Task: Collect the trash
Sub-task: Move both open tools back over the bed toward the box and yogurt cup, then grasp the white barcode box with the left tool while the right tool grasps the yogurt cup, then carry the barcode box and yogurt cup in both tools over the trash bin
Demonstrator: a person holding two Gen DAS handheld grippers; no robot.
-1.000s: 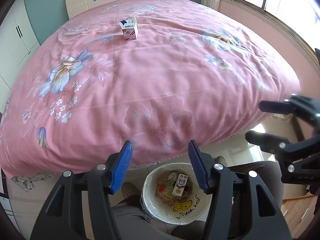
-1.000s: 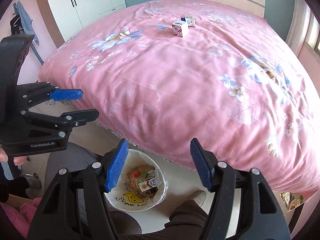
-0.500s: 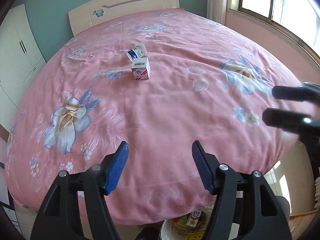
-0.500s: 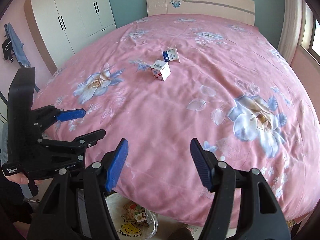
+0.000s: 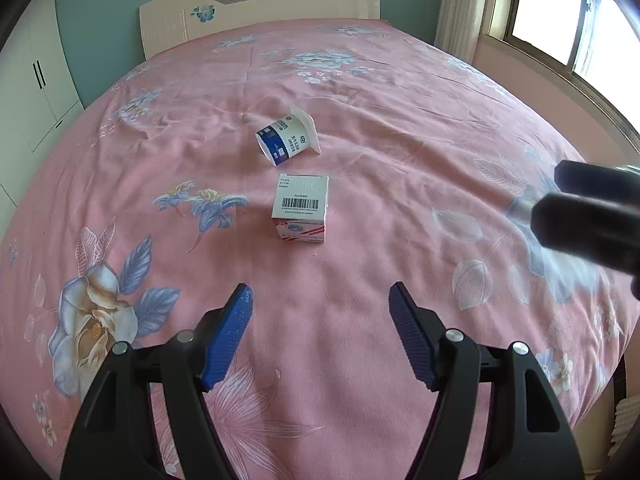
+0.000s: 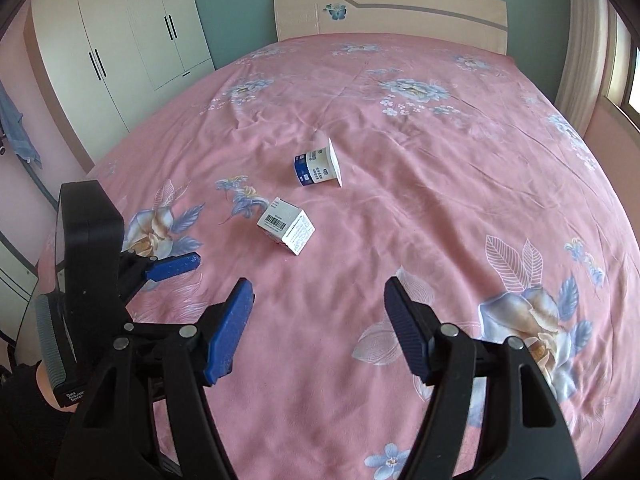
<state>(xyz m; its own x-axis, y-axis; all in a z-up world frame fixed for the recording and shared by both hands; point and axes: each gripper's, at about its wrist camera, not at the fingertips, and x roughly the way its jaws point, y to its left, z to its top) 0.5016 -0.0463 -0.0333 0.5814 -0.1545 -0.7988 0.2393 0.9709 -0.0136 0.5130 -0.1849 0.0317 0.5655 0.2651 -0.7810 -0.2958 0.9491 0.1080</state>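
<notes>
On the pink bedcover stands a small white carton point(image 5: 301, 208) point(image 6: 286, 226) with a barcode on top. Just beyond it a white-and-blue cup point(image 5: 286, 142) point(image 6: 316, 166) lies on its side. My left gripper point(image 5: 320, 294) hovers over the cover short of the carton, its jaws opening with nothing between them. My right gripper point(image 6: 318, 286) is beside it, to its right, also short of both items, jaws opening and empty. The left gripper's blue fingers point(image 6: 176, 262) show at the left of the right wrist view. The right gripper's fingers point(image 5: 592, 212) are a dark blur at the right of the left wrist view.
The bed point(image 5: 400, 92) with its floral cover fills both views, a pale headboard point(image 6: 392, 8) at its far end. White wardrobes point(image 6: 120, 40) stand on the left. A window point(image 5: 580, 20) with a curtain is on the right.
Both grippers have travelled from above the trash bin at the bed's foot forward over the bed. The bin has dropped out of view, the carton and cup are much nearer, and both jaws stand slightly wider.
</notes>
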